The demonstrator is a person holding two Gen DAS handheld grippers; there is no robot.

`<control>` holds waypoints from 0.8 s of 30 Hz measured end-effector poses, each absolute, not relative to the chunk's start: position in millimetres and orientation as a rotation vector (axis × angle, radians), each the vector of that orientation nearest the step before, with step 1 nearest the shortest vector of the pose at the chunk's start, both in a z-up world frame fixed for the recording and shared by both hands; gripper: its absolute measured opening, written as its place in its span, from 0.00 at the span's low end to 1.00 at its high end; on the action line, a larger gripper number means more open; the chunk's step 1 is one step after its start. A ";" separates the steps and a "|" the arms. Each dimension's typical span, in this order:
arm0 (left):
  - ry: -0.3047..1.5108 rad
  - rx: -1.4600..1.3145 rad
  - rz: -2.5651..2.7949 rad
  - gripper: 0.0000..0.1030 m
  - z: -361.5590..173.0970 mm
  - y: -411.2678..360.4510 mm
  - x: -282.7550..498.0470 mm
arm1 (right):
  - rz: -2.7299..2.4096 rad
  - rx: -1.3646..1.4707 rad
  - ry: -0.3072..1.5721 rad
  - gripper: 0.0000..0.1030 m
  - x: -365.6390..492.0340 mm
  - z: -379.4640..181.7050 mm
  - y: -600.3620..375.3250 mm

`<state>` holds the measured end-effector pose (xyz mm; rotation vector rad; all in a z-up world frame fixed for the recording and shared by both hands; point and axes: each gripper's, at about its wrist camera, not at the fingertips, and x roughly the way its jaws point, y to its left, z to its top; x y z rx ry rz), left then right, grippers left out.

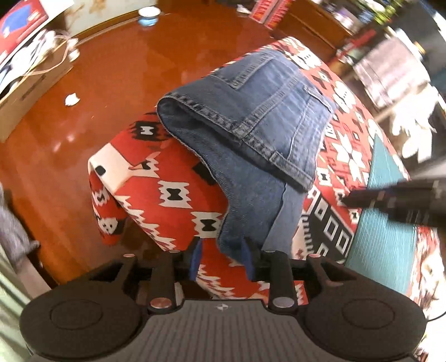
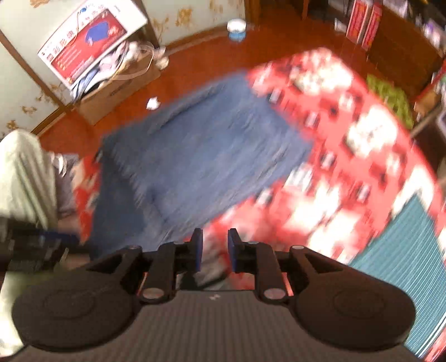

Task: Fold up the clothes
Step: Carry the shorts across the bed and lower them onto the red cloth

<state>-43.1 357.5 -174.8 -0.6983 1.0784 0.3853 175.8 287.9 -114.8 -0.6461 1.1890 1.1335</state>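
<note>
Left gripper open beside folded jeans, right gripper empty, parted

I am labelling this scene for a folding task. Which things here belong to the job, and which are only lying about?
Belong to the job:
- blue jeans, partly folded
- patterned red cloth under them
- left gripper, open at the jeans' edge
- right gripper, open, empty

Lying about:
- cardboard box
- crumpled paper on the floor
- white-lidded tub
</note>
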 end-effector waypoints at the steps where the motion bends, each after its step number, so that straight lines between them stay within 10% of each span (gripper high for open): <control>1: 1.080 -0.693 0.367 0.31 -176.8 359.0 -43.1 | 1.137 -0.647 1.193 0.20 162.0 -120.7 280.5; 19: 1.085 -0.910 0.273 0.05 -199.5 379.6 -38.0 | 1.313 -0.643 1.128 0.20 54.3 -163.5 257.7; 24: 1.108 -0.897 0.283 0.04 -190.6 377.1 -35.0 | 1.325 -0.592 1.141 0.00 56.7 -163.7 264.3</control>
